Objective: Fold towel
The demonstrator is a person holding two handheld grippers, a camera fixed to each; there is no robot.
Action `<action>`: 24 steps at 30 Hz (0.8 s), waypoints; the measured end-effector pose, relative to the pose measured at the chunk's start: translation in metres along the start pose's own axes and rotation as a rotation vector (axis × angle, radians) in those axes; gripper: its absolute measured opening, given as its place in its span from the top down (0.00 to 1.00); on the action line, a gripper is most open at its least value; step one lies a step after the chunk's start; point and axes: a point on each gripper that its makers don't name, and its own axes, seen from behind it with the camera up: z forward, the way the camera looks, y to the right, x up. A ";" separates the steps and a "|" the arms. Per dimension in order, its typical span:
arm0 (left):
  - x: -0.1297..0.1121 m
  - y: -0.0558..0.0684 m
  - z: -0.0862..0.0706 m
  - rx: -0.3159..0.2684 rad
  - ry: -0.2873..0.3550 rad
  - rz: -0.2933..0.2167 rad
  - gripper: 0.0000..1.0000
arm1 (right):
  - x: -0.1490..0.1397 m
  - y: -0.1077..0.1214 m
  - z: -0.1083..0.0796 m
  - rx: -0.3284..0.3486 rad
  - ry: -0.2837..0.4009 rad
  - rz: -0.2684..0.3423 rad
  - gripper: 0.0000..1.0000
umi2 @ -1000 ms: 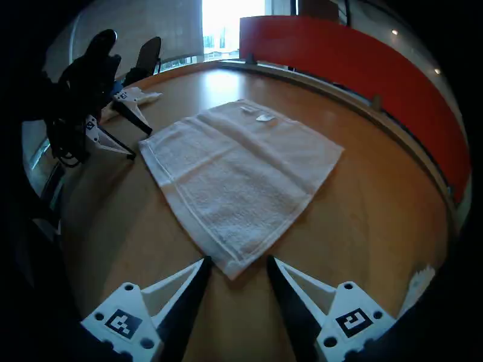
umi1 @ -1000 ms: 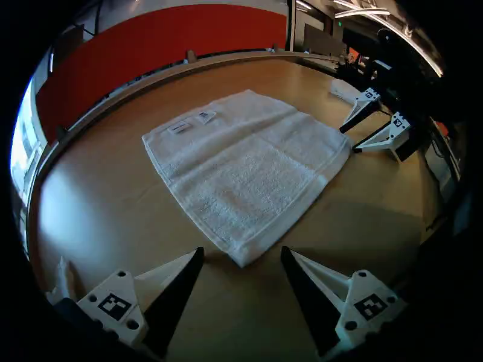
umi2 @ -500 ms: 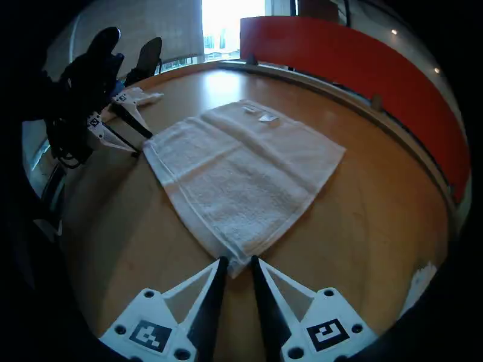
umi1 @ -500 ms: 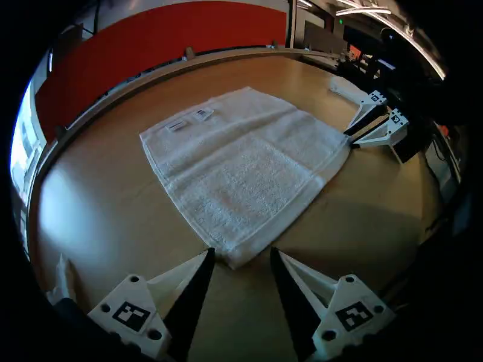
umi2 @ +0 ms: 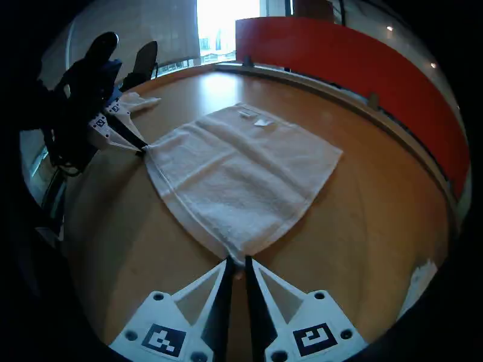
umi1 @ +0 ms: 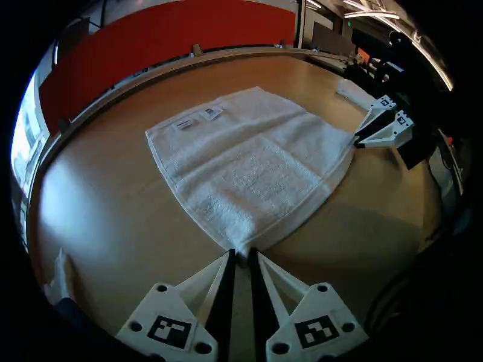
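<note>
Table: you're working on a broad wooden tabletop [umi1: 102,199] with a curved far edge. Its glossy surface catches the light.
Behind it: a long red panel [umi1: 163,36] runs just past your table's far edge.
Window: bright daylight reaches you through a window [umi2: 226,30], with a grey blind [umi2: 160,24] beside it.
Ceiling: strip lights [umi1: 368,6] glow above you.
Seating: a dark chair back [umi2: 145,59] stands near that window.

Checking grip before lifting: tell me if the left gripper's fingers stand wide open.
No: in the left gripper view, the left gripper pinches the near corner of the white towel between nearly closed fingers.
</note>
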 end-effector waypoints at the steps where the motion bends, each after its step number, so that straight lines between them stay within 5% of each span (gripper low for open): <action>1: 0.001 0.001 -0.001 -0.003 0.001 -0.008 0.86 | 0.000 0.001 -0.001 -0.002 0.002 0.001 0.85; 8: 0.007 0.003 -0.009 -0.012 0.009 -0.044 0.87 | 0.007 0.002 -0.008 -0.008 0.019 0.008 0.85; 24: 0.035 0.006 -0.047 -0.008 0.045 -0.035 0.87 | 0.043 -0.002 -0.041 -0.010 0.069 -0.008 0.85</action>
